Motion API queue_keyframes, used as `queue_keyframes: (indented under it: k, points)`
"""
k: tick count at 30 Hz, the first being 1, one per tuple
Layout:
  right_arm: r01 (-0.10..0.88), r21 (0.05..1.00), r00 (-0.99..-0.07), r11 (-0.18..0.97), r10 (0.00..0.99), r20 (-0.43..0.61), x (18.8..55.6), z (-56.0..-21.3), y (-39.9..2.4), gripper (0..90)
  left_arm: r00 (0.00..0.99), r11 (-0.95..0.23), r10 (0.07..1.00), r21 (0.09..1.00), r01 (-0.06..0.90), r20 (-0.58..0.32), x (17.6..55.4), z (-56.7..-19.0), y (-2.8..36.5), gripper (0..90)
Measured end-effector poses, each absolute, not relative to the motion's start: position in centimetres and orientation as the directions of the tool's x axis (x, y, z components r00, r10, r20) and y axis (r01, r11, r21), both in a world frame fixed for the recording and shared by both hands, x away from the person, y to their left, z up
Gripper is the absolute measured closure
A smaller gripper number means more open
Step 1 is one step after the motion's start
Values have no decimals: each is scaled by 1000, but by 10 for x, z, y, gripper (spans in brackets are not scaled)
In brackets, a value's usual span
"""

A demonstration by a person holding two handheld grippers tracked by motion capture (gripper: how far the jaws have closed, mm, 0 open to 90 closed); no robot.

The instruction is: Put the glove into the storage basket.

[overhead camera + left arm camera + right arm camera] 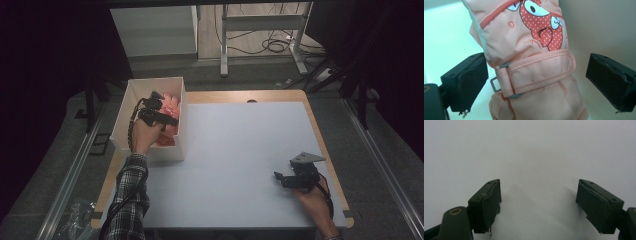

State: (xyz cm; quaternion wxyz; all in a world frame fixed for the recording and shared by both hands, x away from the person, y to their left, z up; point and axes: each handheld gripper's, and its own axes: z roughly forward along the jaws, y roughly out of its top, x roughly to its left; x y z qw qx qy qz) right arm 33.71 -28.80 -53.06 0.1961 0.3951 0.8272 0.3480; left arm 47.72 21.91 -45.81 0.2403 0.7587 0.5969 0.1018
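Observation:
A peach-pink child's glove (534, 62) with a red dotted cartoon figure and a buckled wrist strap (541, 72) lies inside a white box (131, 95) at the table's left. My left gripper (159, 116) is down in the box with its jaws open, one on each side of the glove's wrist, not touching it. In the high view the glove (172, 106) shows as pink fabric under that gripper. My right gripper (284, 178) rests low over the white table top (240, 150) at the near right, jaws open with nothing between them.
The white box stands at the table's left edge, partly overhanging it. A wooden border (320, 135) frames the white top. Beyond the table are a desk frame (260, 30) and cables on the floor. Metal rails (380, 155) run along both sides.

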Motion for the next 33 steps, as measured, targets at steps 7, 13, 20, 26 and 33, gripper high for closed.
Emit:
queue_keyframes:
  k: [7, 13, 20, 26, 33]
  points:
    - [517, 731, -611, 446, 790, -50, 337, -531, -288, 204, 288, -181, 951, 542, 820, -118, 468, -456, 224, 44]
    - [517, 731, -611, 446, 790, -50, 337, -531, -288, 204, 308, -184, 944, 583, 792, -119, 460, -456, 227, 38]
    - [517, 731, -611, 446, 790, -50, 337, -531, -288, 204, 322, -192, 940, 611, 768, -110, 452, -453, 226, 26]
    - [517, 731, -611, 446, 790, -50, 337, -531, -288, 204, 344, -204, 934, 643, 738, -98, 443, -448, 226, 24]
    - [517, 731, -611, 446, 790, -50, 337, -531, -288, 204, 373, -232, 925, 670, 705, -73, 431, -443, 228, 25]
